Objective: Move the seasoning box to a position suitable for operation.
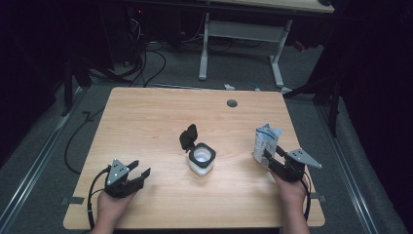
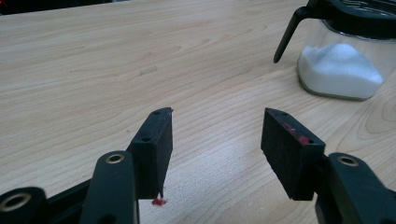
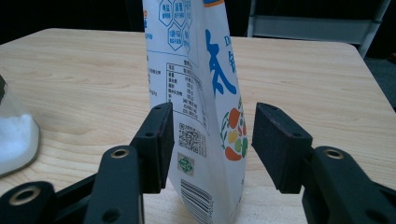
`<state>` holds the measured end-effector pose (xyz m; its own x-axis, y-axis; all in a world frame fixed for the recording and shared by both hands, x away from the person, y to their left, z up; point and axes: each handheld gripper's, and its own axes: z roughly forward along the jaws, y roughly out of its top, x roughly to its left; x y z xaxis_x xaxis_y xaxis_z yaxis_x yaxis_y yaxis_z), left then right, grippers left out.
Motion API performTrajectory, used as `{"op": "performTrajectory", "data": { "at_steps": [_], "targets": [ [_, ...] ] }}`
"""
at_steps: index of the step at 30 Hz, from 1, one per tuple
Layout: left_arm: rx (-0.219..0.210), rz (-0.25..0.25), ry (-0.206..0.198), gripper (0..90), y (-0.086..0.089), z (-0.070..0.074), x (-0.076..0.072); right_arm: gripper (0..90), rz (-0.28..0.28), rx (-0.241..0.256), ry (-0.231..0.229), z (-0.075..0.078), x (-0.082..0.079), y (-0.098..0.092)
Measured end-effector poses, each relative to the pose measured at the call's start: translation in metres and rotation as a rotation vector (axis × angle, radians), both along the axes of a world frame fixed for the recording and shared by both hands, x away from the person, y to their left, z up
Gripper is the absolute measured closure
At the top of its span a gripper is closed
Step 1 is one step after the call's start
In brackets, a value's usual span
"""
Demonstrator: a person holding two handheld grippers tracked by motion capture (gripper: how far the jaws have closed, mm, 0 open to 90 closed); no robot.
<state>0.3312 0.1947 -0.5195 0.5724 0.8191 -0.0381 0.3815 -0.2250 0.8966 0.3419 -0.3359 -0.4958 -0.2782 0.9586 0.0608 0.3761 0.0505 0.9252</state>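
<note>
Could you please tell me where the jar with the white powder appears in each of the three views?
High view: jar at the table's centre, lid flipped open.
Left gripper view: top right corner, beyond the open jaws.
Right gripper view: left edge, partly cut off.
Shared landmark: the wooden table.

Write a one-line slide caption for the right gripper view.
Open right gripper straddles an upright printed pouch on the wooden table, jaws not yet closed on it.
</note>
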Motion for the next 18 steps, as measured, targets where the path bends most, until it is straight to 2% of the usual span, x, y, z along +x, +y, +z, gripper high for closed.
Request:
{"op": "performTrajectory", "data": {
  "at_steps": [6, 18],
  "targets": [
    [0.0, -0.003, 0.025, 43.4, -0.0019, 0.0004, 0.0018, 46.8, -0.008, -0.011, -0.002, 0.0006, -0.0002, -0.0007],
    [0.003, -0.018, 0.035, 42.4, -0.0099, 0.0034, 0.0055, 45.2, -0.004, -0.016, 0.003, 0.0039, -0.0057, 0.0017]
  ]
}}
